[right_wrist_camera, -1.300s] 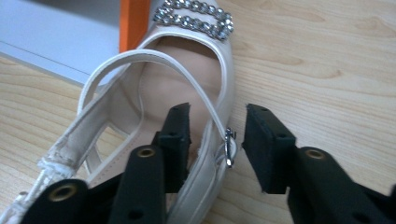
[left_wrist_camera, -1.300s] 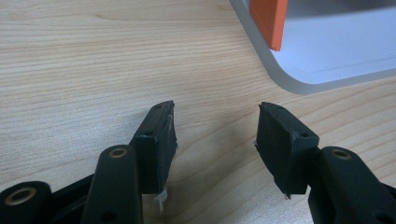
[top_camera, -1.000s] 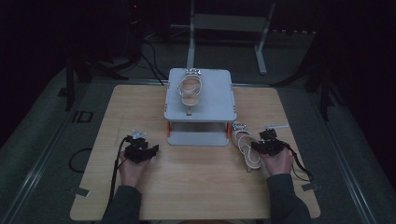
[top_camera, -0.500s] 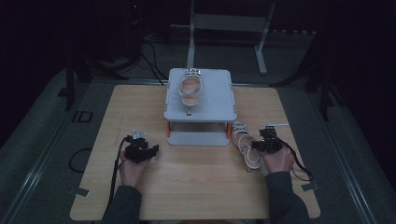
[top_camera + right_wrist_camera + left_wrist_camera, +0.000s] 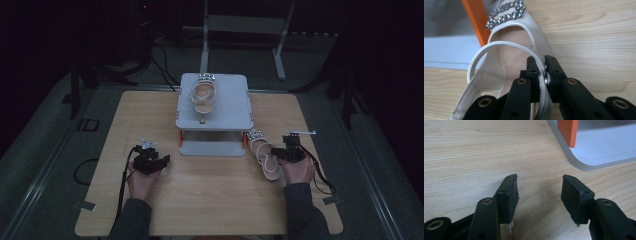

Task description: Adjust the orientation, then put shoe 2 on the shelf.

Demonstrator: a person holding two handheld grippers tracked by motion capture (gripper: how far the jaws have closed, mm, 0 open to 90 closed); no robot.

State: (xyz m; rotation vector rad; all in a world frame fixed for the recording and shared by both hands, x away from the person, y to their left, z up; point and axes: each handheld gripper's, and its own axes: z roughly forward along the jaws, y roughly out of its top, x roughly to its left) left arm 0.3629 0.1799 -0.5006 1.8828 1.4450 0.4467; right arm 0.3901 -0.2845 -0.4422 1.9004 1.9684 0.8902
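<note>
The wooden bench (image 5: 210, 200) carries a grey two-level stand (image 5: 235, 107) with orange legs, set toward its far middle. On the stand's top shelf lies one pale strappy sandal (image 5: 202, 97), its jewelled toe pointing away from the person.

Its mate, the second sandal (image 5: 264, 157), lies on the bench just beside the stand's right front corner, jewelled toe near the orange leg (image 5: 475, 20). This is likely the thing in play: one shoe is shelved, the other is not yet.

The right gripper (image 5: 286, 152) has moved in since a second ago, from slightly farther out on the right to the sandal's side. Its own view shows the jaws now closed on the sandal's ankle strap (image 5: 542, 75), white leather and a small metal ring pinched between them. So the grasp looks made, and the next move probably lifts the shoe toward the stand. A thin strap is a loose hold; the shoe may swing or hang tilted once raised.

The left gripper (image 5: 150, 161) has not shifted. It rests on the bench at the left, well apart from both sandals, jaws spread wide over bare wood and holding nothing, with the stand's base corner ahead of it.
</note>
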